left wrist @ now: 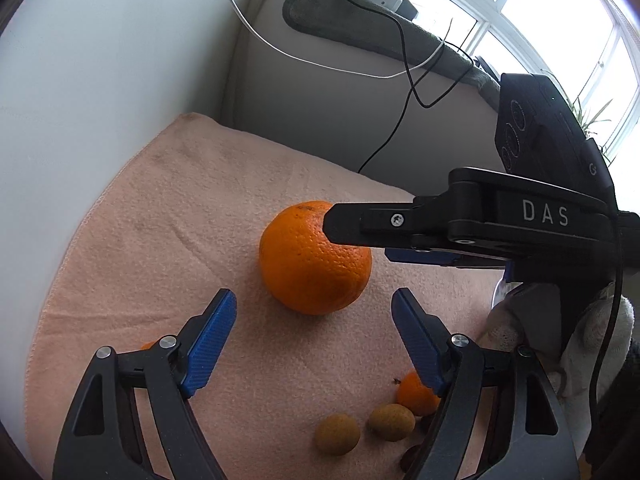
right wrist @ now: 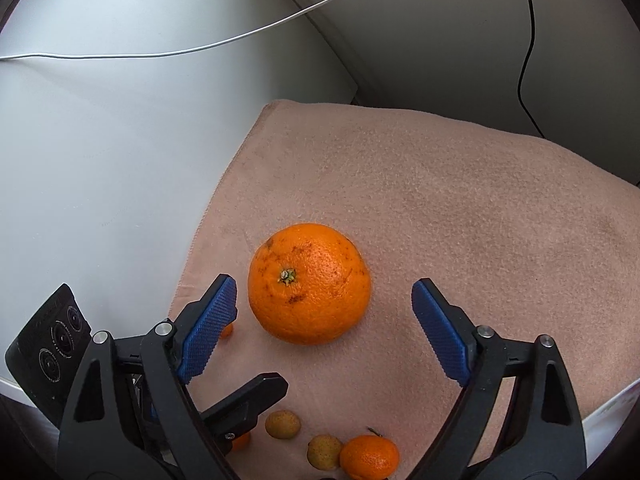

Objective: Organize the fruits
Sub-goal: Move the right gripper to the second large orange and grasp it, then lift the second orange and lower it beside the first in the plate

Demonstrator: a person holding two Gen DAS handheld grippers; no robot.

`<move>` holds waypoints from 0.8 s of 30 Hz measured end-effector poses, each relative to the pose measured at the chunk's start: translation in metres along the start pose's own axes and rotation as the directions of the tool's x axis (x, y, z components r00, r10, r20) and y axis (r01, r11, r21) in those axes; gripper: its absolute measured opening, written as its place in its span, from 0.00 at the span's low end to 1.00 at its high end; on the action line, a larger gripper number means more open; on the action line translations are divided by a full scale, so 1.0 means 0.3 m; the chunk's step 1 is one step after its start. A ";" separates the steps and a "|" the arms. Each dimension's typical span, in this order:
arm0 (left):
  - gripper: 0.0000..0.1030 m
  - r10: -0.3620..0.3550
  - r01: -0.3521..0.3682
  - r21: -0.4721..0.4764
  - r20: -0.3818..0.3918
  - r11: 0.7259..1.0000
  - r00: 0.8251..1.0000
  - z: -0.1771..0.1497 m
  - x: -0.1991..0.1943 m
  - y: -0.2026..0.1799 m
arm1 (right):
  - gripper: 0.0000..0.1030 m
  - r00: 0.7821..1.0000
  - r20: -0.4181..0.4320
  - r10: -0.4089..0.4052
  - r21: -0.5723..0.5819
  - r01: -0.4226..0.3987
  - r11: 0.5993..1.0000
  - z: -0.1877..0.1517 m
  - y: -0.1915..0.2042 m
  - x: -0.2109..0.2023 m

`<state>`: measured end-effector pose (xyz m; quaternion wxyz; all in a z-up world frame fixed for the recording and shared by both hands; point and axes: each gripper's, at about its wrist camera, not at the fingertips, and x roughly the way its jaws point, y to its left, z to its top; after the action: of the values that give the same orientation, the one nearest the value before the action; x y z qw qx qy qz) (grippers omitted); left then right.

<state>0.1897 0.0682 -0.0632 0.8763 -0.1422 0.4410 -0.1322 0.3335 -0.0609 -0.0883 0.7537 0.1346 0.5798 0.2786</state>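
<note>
both grippers are spread and hold nothing. the large orange [right wrist: 309,288] lies on the pink towel [right wrist: 460,200] just ahead of the right gripper [right wrist: 324,328], between its fingers' line; the left gripper [left wrist: 314,344] faces it too. the small fruits [right wrist: 324,451] sit loose below the jaws, so sorting looks barely begun.

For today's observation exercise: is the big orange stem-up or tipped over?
Roughly stem-up: on the big orange the green stem faces up toward the right wrist camera, slightly off centre.

White letters "DAS" stand on the right hand-held gripper [left wrist: 360,236].
</note>
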 end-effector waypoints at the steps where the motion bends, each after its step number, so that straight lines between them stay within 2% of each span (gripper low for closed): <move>1: 0.77 -0.003 0.003 -0.004 -0.005 1.000 1.000 0.002 0.003 0.001 | 0.89 1.000 -0.005 -0.001 -0.003 0.001 1.000 0.001 0.004 0.009; 4: 0.74 -0.013 0.013 -0.005 -0.015 1.000 1.000 0.014 0.015 0.001 | 0.79 1.000 -0.023 0.007 -0.007 -0.007 1.000 0.009 0.014 0.037; 7: 0.73 -0.013 0.012 -0.005 -0.021 1.000 1.000 0.023 0.024 -0.002 | 0.79 0.999 -0.029 0.015 -0.001 -0.015 1.000 0.022 0.018 0.056; 10: 0.67 -0.005 0.004 -0.009 -0.036 1.000 0.999 0.027 0.034 0.001 | 0.74 0.999 -0.038 0.030 0.001 -0.030 1.000 0.022 0.020 0.059; 14: 0.59 -0.014 0.014 -0.013 -0.056 1.000 0.998 0.039 0.058 -0.001 | 0.74 0.999 -0.037 0.024 -0.007 -0.025 1.000 0.023 0.027 0.055; 20: 0.53 -0.002 0.002 -0.008 -0.059 1.000 0.998 0.046 0.071 -0.007 | 0.73 0.999 -0.030 0.017 -0.018 -0.017 1.000 0.013 0.036 0.040; 24: 0.53 -0.002 0.002 -0.009 -0.056 1.000 0.998 0.038 0.063 -0.009 | 0.73 1.000 -0.027 0.012 -0.025 -0.013 1.000 -0.001 0.042 0.025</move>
<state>0.2096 0.0605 -0.0695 0.8629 -0.1429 0.4656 -0.1351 0.3310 -0.0464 -0.0876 0.7457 0.1249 0.5856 0.2924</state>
